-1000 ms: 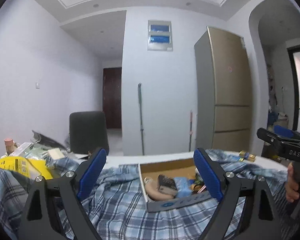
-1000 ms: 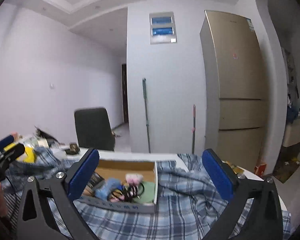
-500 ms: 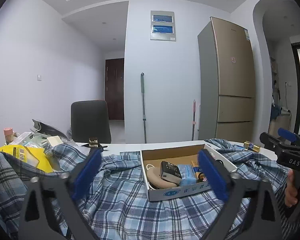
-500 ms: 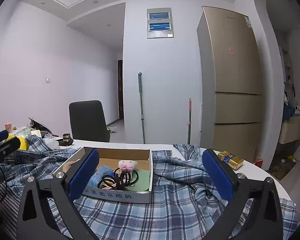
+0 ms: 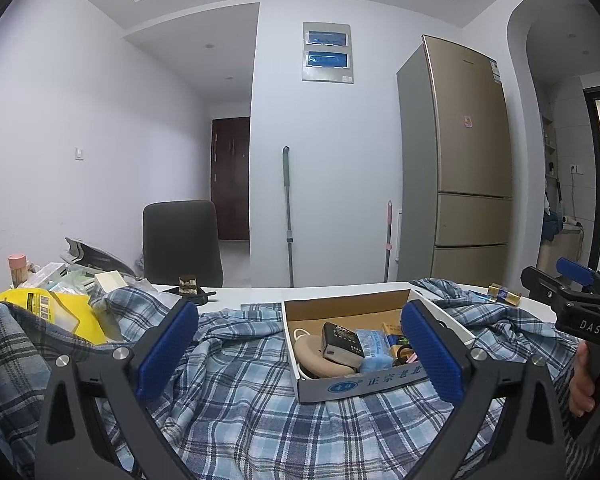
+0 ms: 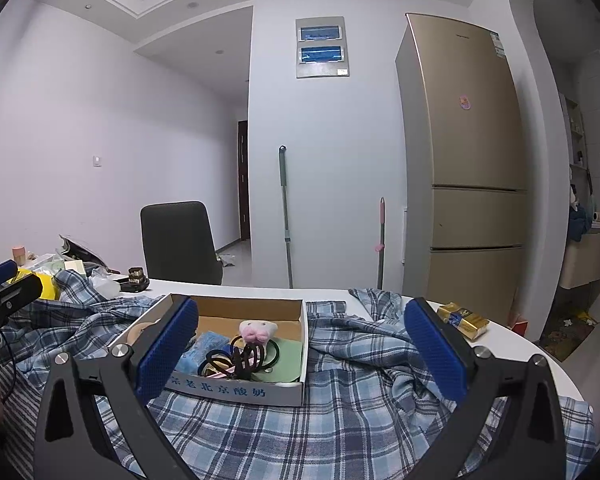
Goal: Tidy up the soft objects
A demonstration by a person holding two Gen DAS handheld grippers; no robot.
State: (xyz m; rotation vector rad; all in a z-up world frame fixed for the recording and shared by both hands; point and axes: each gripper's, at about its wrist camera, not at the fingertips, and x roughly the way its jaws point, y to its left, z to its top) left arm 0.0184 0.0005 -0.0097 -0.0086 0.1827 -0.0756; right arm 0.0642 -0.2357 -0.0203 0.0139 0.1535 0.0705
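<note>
A blue plaid shirt (image 5: 240,392) lies crumpled across the white table, and also shows in the right wrist view (image 6: 340,420). An open cardboard box (image 5: 364,383) sits on the shirt, holding a beige pad, a black device, a blue packet and small items. In the right wrist view the box (image 6: 236,390) shows a pink plush toy (image 6: 256,330) and black hair ties (image 6: 236,356). My left gripper (image 5: 300,348) is open and empty above the shirt, near the box. My right gripper (image 6: 300,350) is open and empty, facing the box.
A yellow bag (image 5: 56,312) and clutter lie at the table's left. A gold packet (image 6: 462,320) lies on the table's right edge. A dark chair (image 5: 182,242) stands behind the table. A fridge (image 5: 456,168) and two mop handles stand by the far wall.
Both grippers have risen and tilted, so the box and shirt show more from above. Both stay open and empty.
</note>
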